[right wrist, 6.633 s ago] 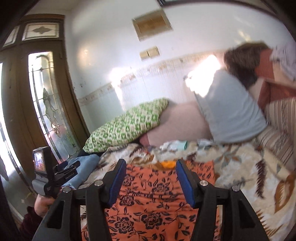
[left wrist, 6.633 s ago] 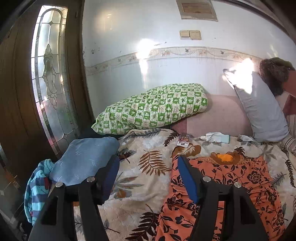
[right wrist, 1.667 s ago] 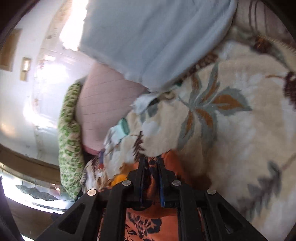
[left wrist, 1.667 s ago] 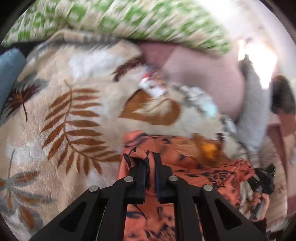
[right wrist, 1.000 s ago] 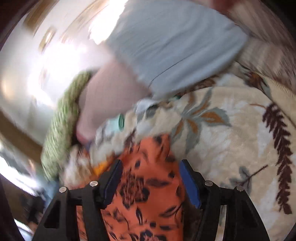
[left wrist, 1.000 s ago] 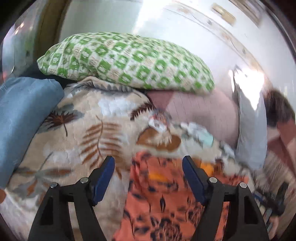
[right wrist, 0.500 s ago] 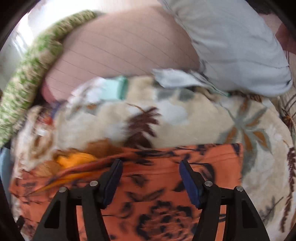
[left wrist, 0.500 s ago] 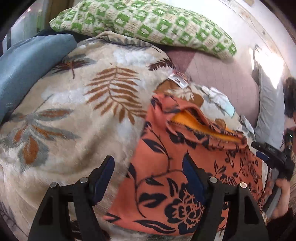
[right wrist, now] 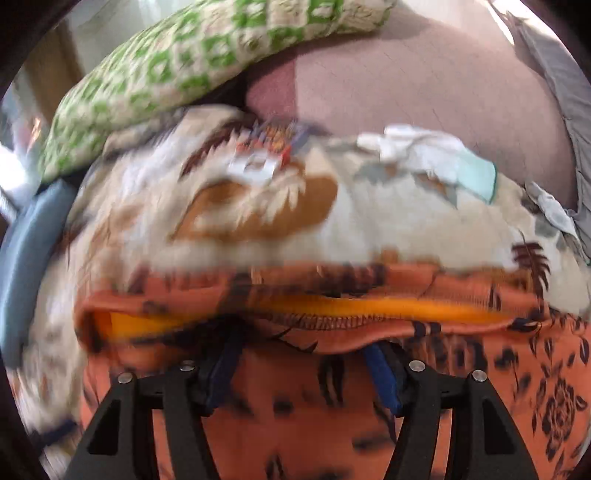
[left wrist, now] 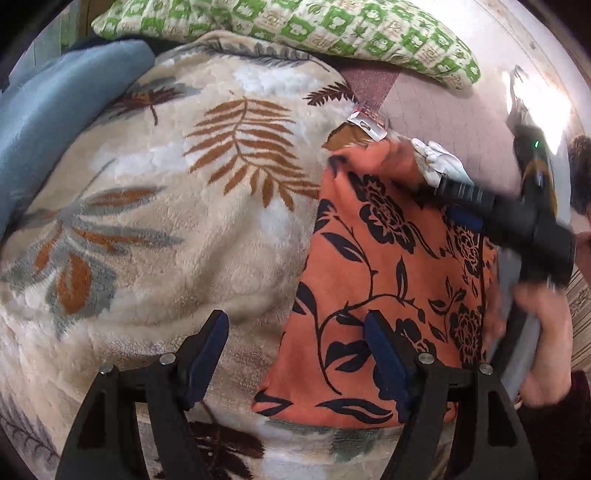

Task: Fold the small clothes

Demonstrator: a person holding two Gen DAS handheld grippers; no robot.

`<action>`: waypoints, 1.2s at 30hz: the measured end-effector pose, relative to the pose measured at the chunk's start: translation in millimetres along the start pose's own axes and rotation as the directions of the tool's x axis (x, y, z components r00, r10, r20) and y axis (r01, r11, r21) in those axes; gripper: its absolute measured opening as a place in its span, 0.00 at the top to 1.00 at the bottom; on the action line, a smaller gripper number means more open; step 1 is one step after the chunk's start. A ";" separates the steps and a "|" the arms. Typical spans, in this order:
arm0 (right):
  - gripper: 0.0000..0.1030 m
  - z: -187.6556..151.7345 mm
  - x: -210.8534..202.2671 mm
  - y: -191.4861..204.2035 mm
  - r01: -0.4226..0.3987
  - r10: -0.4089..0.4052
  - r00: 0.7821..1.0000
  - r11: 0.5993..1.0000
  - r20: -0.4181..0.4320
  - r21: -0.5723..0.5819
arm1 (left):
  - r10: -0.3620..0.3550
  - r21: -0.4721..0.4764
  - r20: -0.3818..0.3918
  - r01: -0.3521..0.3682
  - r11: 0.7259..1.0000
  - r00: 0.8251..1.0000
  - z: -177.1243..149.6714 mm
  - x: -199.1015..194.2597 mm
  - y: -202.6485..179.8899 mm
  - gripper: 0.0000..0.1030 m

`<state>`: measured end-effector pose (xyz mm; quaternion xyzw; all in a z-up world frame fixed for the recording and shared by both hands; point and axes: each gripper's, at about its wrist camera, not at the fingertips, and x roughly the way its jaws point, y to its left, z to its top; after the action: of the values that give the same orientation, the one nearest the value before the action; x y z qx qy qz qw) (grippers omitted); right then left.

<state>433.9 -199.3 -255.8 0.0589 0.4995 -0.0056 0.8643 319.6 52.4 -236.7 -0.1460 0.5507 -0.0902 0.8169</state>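
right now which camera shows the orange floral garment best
The left wrist view: the orange floral garment lies sharp and nearly whole on the leaf-print blanket, edges readable. The right wrist view shows only its blurred near part with the yellow lining, both tools open.

Garment (left wrist: 373, 258): I see orange cloth with black flowers and vines, yellow-orange lining.
Blanket (left wrist: 177, 206): my view shows cream plush with brown, rust and grey leaves.
Pillow (left wrist: 332, 29): green-and-cream checks.
Folded cloth (left wrist: 55, 110): plain blue.
Gripper pads (left wrist: 384, 354): blue on black.
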 end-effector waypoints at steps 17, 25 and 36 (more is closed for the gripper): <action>0.35 -107.9 -97.7 -125.4 0.077 -0.074 0.997 0.989 -0.030 0.130 | 0.118 0.140 0.043 -0.123 0.983 0.992 -1.5 5.9 -20.8 0.26; 0.51 -203.5 -133.1 -176.8 0.037 -0.038 0.999 0.976 -0.002 0.214 | 0.197 0.189 0.151 -0.224 0.956 0.969 -8.7 -14.0 -33.7 0.24; 0.50 -186.9 -114.4 -179.5 0.032 -0.036 0.999 0.964 0.007 0.265 | 0.226 0.270 0.406 -0.352 0.896 0.886 -21.5 -62.6 -90.5 0.24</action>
<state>203.0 -363.1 -266.6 0.1653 0.4901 -0.0875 0.8514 277.3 -16.4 -158.9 0.0665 0.3819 -0.0296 0.9213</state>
